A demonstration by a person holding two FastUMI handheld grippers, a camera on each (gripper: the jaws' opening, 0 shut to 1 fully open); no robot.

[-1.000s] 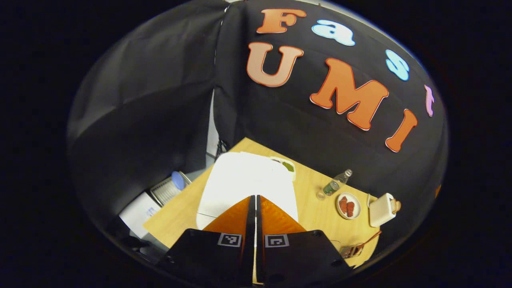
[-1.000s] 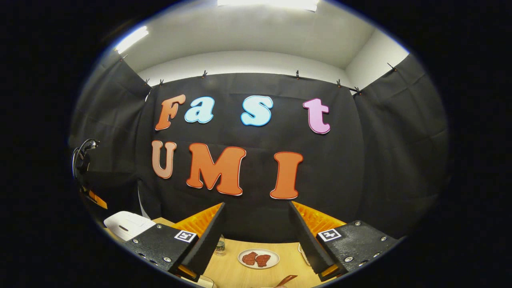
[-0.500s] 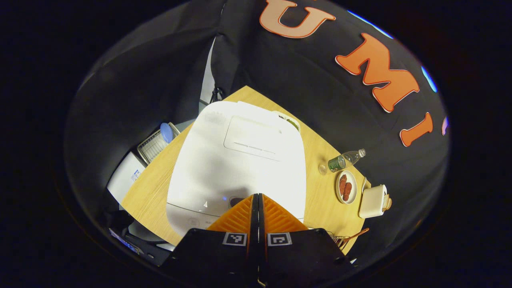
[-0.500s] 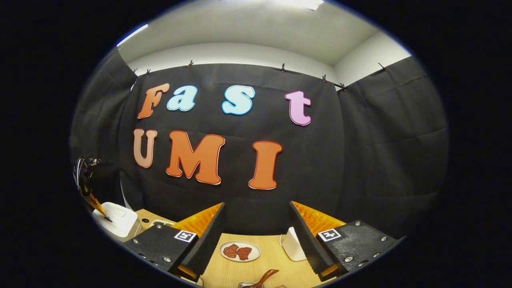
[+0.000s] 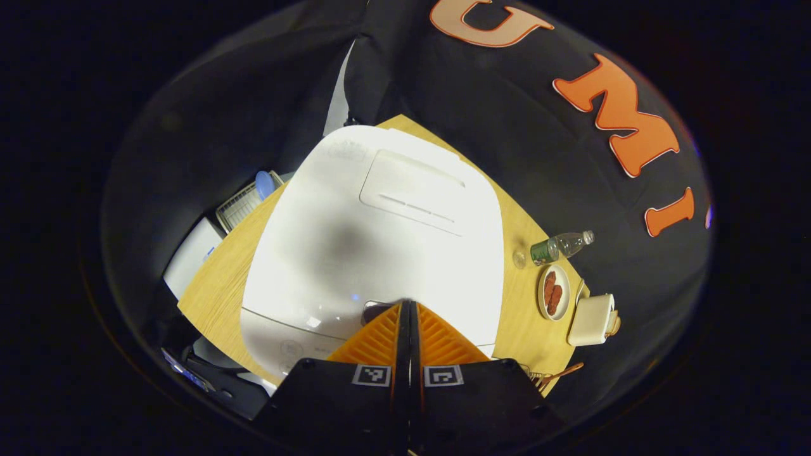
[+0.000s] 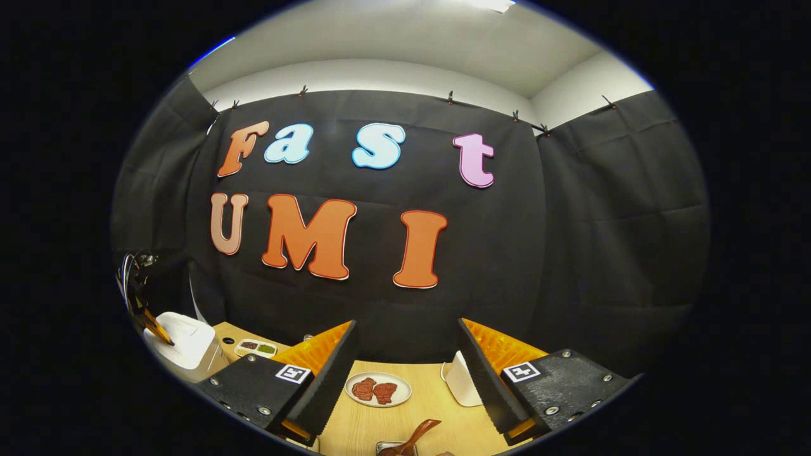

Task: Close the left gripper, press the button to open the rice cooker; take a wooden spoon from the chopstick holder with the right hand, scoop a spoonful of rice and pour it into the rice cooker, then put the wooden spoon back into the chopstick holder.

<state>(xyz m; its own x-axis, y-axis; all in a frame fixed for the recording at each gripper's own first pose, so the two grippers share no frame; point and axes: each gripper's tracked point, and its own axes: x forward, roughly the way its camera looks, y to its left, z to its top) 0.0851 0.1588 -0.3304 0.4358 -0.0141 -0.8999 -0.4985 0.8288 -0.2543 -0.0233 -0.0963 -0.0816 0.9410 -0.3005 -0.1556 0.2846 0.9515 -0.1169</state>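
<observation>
The white rice cooker (image 5: 374, 240) stands lid down on the wooden table (image 5: 222, 291). My left gripper (image 5: 406, 304) is shut, and its tips rest at the dark button (image 5: 375, 310) on the cooker's front edge. A wooden spoon (image 5: 562, 372) sticks out of the chopstick holder (image 5: 540, 380) at the table's near right. In the right gripper view, my right gripper (image 6: 405, 330) hangs open above the table with nothing between its fingers. The wooden spoon (image 6: 419, 433) and the holder (image 6: 389, 448) lie just below it. Far left, the left gripper (image 6: 156, 332) touches the rice cooker (image 6: 182, 347).
A plate of red food (image 6: 378, 389), a white container (image 6: 459, 381) and a small divided dish (image 6: 255, 348) sit on the table (image 6: 355, 430). A plastic bottle (image 5: 561, 246) lies near the back wall. A wire rack (image 5: 241, 206) and white boxes sit off the table's left edge.
My left gripper has come down onto the cooker's front, tips now at the button. The right gripper tilted down a little, so more of the table and the spoon show.
</observation>
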